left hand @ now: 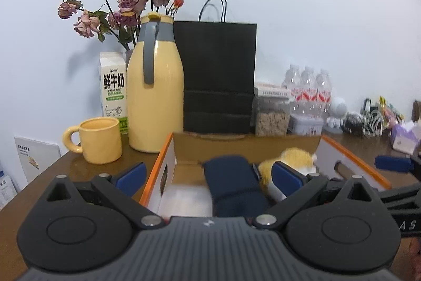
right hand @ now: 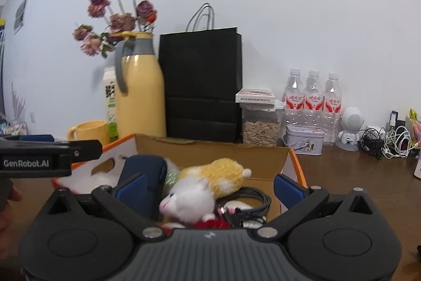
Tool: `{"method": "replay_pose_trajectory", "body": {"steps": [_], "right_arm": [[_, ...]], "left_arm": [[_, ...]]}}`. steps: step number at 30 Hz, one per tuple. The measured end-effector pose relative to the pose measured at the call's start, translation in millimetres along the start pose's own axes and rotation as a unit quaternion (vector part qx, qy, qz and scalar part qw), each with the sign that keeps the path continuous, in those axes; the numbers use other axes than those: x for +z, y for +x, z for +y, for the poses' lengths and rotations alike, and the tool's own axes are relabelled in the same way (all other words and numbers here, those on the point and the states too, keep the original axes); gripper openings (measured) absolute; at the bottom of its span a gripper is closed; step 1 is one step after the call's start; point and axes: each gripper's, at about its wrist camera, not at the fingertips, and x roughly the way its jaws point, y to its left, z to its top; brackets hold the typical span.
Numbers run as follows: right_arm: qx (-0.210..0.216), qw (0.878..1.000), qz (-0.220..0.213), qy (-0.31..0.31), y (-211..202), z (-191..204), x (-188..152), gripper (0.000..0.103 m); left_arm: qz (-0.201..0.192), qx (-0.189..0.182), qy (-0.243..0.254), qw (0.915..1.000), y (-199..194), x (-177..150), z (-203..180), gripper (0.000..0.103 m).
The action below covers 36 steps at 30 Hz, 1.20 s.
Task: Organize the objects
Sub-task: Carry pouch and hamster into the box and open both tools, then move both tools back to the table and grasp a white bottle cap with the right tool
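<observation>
An open cardboard box (left hand: 168, 157) with orange edges sits on the brown table; it also shows in the right wrist view (right hand: 210, 149). Inside lie a dark blue rolled cloth (left hand: 231, 183) (right hand: 143, 170), a yellow and white plush toy (left hand: 292, 158) (right hand: 218, 175), a white plush cat (right hand: 192, 198) and a black braided cable (right hand: 250, 199). My left gripper (left hand: 208, 177) is open above the box, its fingers either side of the blue cloth. My right gripper (right hand: 209, 187) is open above the box over the plush toys.
Behind the box stand a yellow thermos jug (left hand: 155, 96), a yellow mug (left hand: 98, 140), a milk carton (left hand: 113, 88), dried roses, a black paper bag (left hand: 218, 75), a seed jar (right hand: 260, 127), three water bottles (right hand: 313, 96), a tin, a small white robot figure and tangled cables (right hand: 386, 140).
</observation>
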Motion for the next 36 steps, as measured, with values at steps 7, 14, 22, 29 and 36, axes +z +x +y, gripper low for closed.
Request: {"method": "replay_pose_trajectory", "body": {"steps": [7,14,22,29,36], "right_arm": [[0.010,1.000,0.012,-0.019,-25.9,13.5,-18.2,0.103],[0.020,0.998,0.050,-0.035,-39.4,23.7,-37.1,0.103],[0.022,0.994,0.098,-0.047,-45.1,31.1,-52.0,0.103],[0.020,0.991,0.125,-0.046,-41.8,32.9,-57.6,0.095],[0.025,0.987,0.156,-0.013,-16.9,30.3,-55.0,0.059]], "left_arm": [[0.013,0.000,0.012,0.9998,-25.4,-15.4,6.3,0.103],[0.047,0.002,0.027,0.9985,-42.1,-28.5,15.7,0.103],[0.098,0.012,0.038,0.9944,-51.8,-43.8,33.2,0.103],[0.125,0.011,0.038,0.9913,-59.8,-60.2,46.0,0.103],[0.128,0.010,0.030,0.9912,-64.0,-65.2,48.2,0.103]]}}
